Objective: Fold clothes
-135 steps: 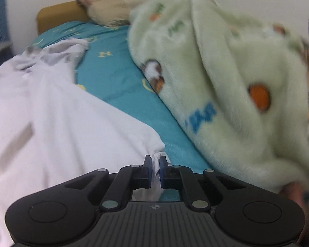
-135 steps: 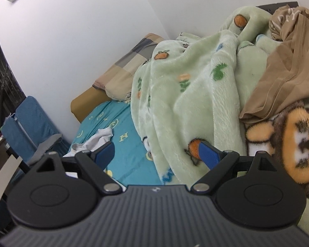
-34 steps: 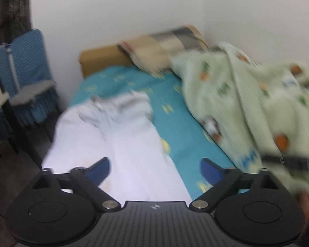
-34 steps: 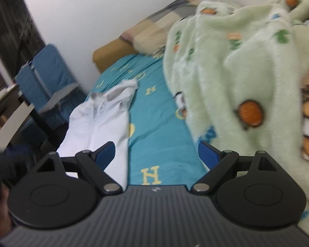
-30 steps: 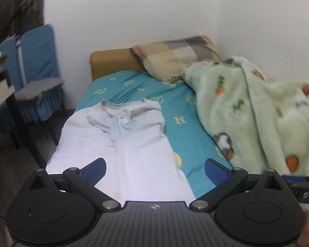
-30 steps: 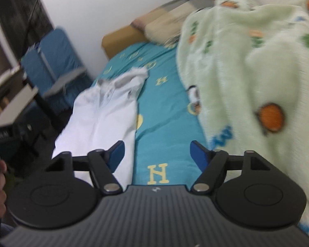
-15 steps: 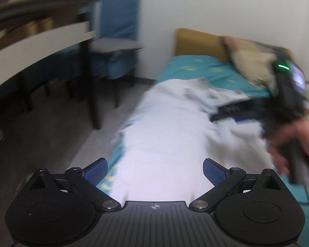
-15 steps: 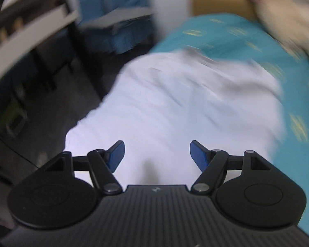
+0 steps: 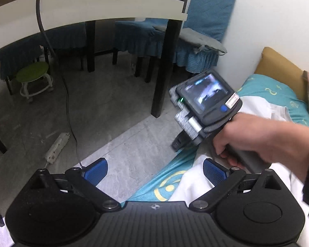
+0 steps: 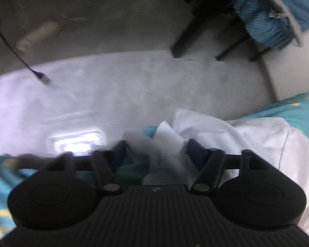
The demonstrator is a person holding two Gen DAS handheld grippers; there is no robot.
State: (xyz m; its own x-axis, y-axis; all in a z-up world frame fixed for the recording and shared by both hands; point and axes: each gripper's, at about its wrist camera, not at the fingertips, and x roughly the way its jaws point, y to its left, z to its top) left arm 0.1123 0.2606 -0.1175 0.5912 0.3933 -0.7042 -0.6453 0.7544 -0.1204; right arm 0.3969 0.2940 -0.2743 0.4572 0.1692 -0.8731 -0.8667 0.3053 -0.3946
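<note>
A white garment lies on the teal bedsheet and hangs over the bed's edge. My left gripper is open and empty above the bed's edge, with a white fold just below its right finger. My right gripper is open, and a corner of the white garment lies between its blurred fingers at the bed's edge. In the left wrist view the right gripper's body points down at that edge, held by a hand.
Grey floor runs beside the bed. A white-topped table with dark legs, blue-covered chairs, a green stool and a power strip with cable stand on it. A mustard headboard is at the right.
Both grippers swung left from the bed toward the floor side. The right gripper has dropped to the garment's hanging edge and narrowed a little around a white corner.
</note>
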